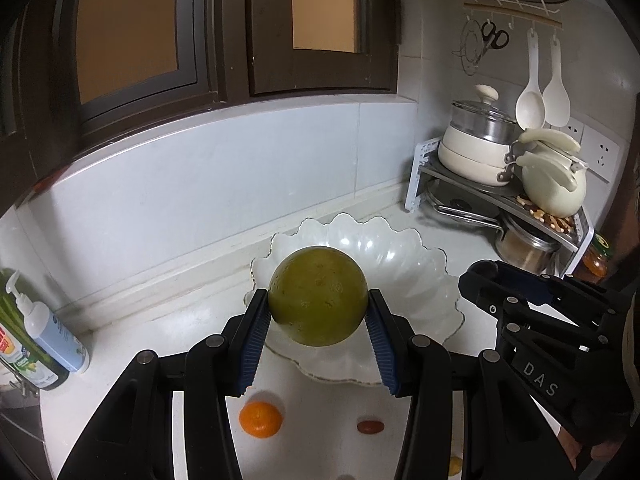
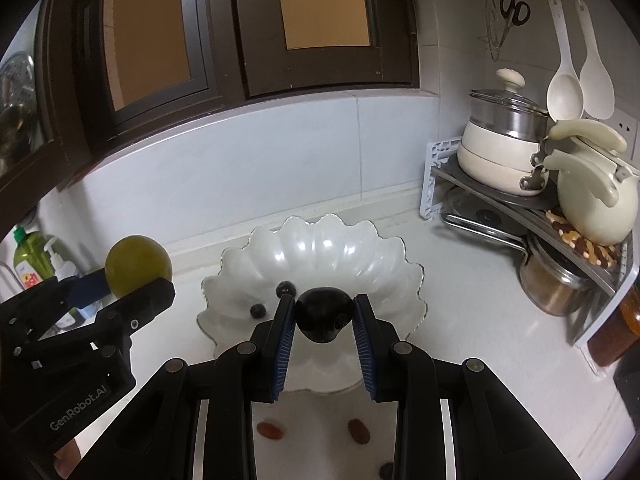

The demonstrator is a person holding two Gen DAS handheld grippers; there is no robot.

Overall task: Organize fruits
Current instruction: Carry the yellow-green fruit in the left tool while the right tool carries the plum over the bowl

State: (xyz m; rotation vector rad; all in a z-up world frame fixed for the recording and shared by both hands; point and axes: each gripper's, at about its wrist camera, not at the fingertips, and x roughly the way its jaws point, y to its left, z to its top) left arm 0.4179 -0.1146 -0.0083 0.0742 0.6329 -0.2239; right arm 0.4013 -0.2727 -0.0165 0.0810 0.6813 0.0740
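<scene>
My left gripper [image 1: 318, 312] is shut on a round green citrus fruit [image 1: 318, 296] and holds it above the near rim of a white scalloped glass bowl [image 1: 400, 248]. The fruit also shows in the right wrist view [image 2: 138, 266]. My right gripper [image 2: 324, 314] is shut on a dark purple-black fruit [image 2: 324, 314] over the same bowl [image 2: 320, 248]. Two small dark berries [image 2: 285, 289] lie in the bowl. A small orange [image 1: 260, 418] and a red date [image 1: 370, 426] lie on the white counter below the left gripper. Two red dates [image 2: 270, 430] lie below the right gripper.
A corner rack [image 2: 540, 204] with white pots, a kettle and steel pots stands at the right. Soap bottles [image 1: 52, 332] stand at the left by the wall. Ladles and scissors hang on the tiled wall. A dark-framed window is behind the counter.
</scene>
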